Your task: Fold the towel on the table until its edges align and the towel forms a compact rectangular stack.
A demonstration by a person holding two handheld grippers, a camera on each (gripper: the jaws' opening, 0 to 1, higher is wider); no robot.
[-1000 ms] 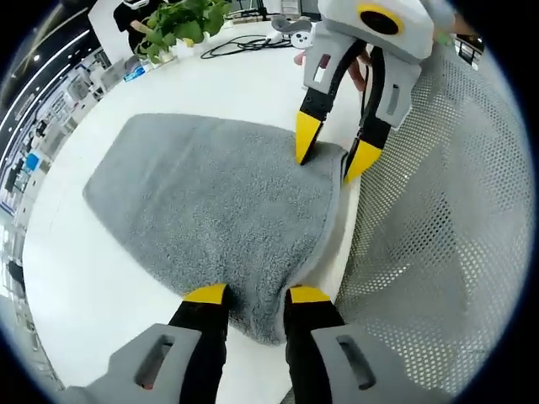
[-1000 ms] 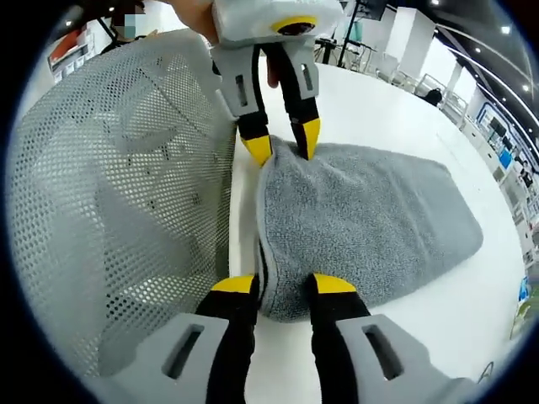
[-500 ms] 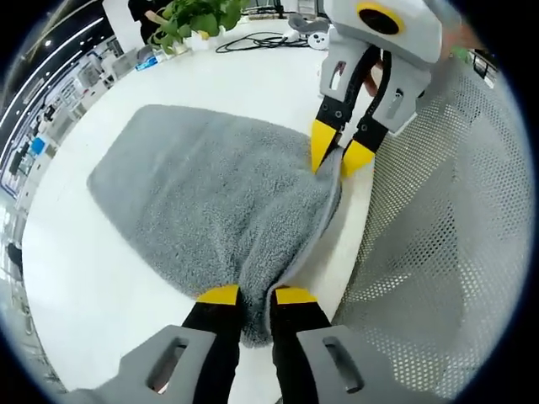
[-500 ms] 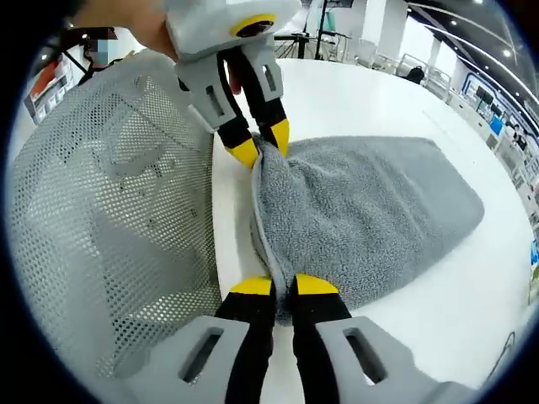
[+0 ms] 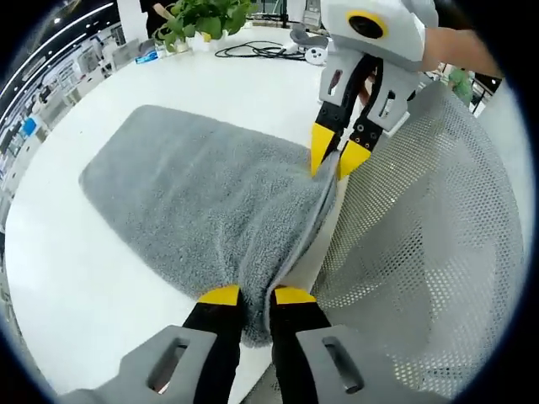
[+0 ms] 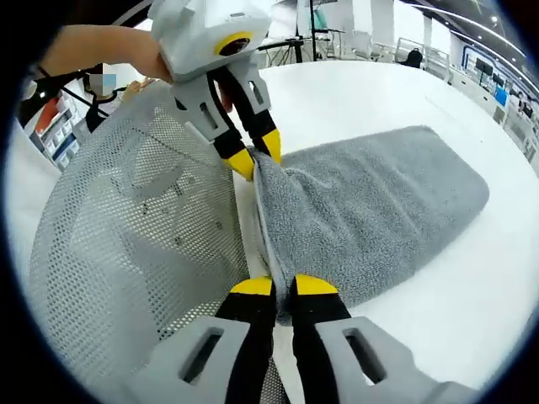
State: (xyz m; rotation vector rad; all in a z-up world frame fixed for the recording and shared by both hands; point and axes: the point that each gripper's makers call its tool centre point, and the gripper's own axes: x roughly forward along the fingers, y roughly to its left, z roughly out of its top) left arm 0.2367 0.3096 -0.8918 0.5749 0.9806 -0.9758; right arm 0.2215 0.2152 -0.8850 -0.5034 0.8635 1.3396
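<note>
White surface point(image 5: 67, 278) runs broad and bare under the grey towel point(image 5: 194, 198), which lies spread across the middle of the left gripper view and reaches toward the upper left of the frame. Along the surface's far edge at the top of that view stand a leafy green plant point(image 5: 198, 17), a loop of black cable point(image 5: 253, 50) and a small grey device point(image 5: 307, 38) I cannot identify. Beyond them the room is an open hall with pale shelving, too warped at the frame's edge to read. A grey mesh chair back point(image 5: 429, 219) fills the right side of this view, just beside the surface's near edge. The left tool point(image 5: 248, 295), at the bottom centre, has its yellow tips pressed together on the towel's near corner. The right tool point(image 5: 335, 154), in the upper right, pinches the other near corner, with a hand behind it partly cut off. In the right gripper view the towel point(image 6: 379, 206) spreads to the right, the right tool point(image 6: 282, 286) clamps its edge at the bottom, and the left tool point(image 6: 255, 154) grips at upper centre. The towel's hem between the two is bunched, so its layers are hard to make out.
</note>
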